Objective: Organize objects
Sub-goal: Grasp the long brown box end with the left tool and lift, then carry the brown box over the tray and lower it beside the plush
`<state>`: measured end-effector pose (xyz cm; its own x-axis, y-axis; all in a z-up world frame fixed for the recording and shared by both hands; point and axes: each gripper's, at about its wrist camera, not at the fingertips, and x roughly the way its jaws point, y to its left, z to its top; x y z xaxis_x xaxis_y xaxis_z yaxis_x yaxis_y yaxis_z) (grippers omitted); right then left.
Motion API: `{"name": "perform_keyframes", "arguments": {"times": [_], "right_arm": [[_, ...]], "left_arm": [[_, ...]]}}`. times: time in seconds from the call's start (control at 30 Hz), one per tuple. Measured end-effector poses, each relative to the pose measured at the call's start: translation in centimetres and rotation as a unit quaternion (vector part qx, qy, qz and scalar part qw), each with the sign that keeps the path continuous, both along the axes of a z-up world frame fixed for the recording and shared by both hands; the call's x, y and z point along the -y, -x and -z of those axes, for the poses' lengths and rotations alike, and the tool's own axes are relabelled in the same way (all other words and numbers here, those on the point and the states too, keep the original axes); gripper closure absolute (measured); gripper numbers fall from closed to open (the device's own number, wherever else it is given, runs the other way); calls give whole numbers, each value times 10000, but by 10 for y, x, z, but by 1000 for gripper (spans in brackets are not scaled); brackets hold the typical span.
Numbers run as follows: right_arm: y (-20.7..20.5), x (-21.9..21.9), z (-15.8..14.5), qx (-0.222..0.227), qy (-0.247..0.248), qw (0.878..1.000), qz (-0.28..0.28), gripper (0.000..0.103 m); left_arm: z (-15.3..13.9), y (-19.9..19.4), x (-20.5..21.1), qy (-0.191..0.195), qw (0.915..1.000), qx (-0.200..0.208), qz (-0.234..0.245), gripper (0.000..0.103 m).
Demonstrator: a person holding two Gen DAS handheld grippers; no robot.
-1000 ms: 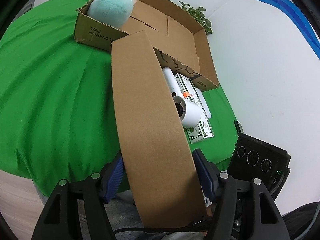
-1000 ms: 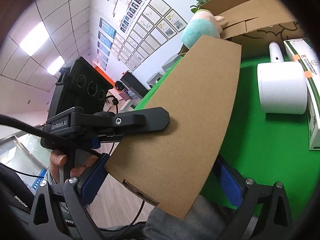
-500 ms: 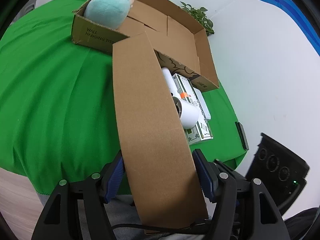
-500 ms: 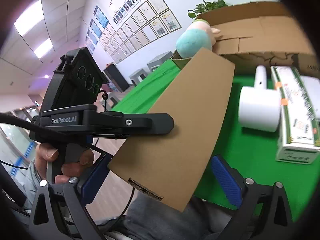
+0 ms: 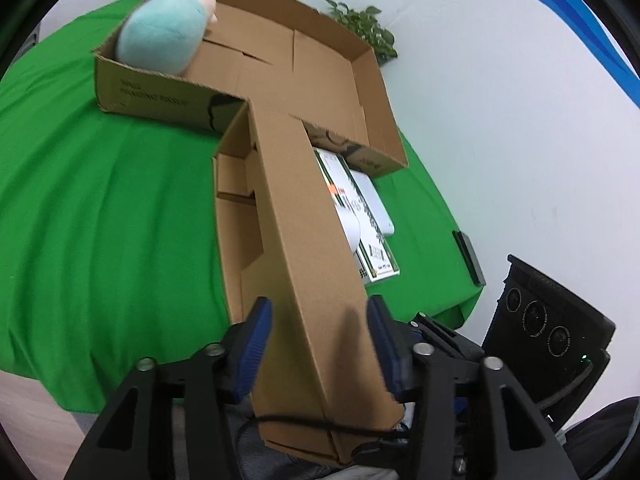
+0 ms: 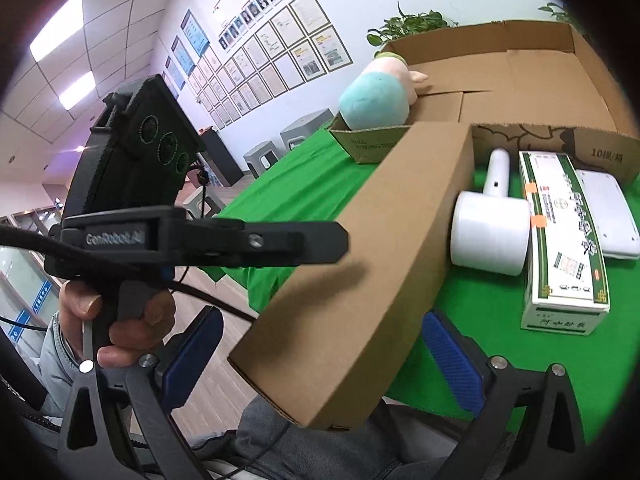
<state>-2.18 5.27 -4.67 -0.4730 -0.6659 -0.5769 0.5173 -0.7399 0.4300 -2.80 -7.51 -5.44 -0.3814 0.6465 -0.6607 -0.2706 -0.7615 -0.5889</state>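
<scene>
Both grippers, left (image 5: 318,344) and right (image 6: 320,354), straddle the narrow carton (image 5: 304,248) with jaws wide, apparently unclamped, so it may slip or tip.

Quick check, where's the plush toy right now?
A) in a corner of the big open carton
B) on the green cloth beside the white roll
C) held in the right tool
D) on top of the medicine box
A: the plush toy sits in a corner of the carton, leaning over its rim, apart from the items on the cloth.
</scene>
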Motion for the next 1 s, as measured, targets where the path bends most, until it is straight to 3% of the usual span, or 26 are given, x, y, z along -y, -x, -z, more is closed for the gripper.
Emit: {"name": "perform_keyframes", "arguments": {"times": [0.2, 0.47, 0.63, 1.0], "right_arm": [[1, 8, 5, 133, -197, 9997, -49, 12], [1, 17, 3, 160, -529, 9985, -16, 12], [5, 19, 2, 283, -643, 9975, 71, 12], [2, 23, 0, 180, -644, 9977, 135, 17]], "left_arm": [[4, 3, -1, 69, 10000, -22, 61, 68], [2, -1, 0, 117, 9999, -97, 59, 75], [-3, -3, 2, 41, 9999, -146, 23, 85], [-16, -10, 8, 31, 9993, -360, -49, 91]]}}
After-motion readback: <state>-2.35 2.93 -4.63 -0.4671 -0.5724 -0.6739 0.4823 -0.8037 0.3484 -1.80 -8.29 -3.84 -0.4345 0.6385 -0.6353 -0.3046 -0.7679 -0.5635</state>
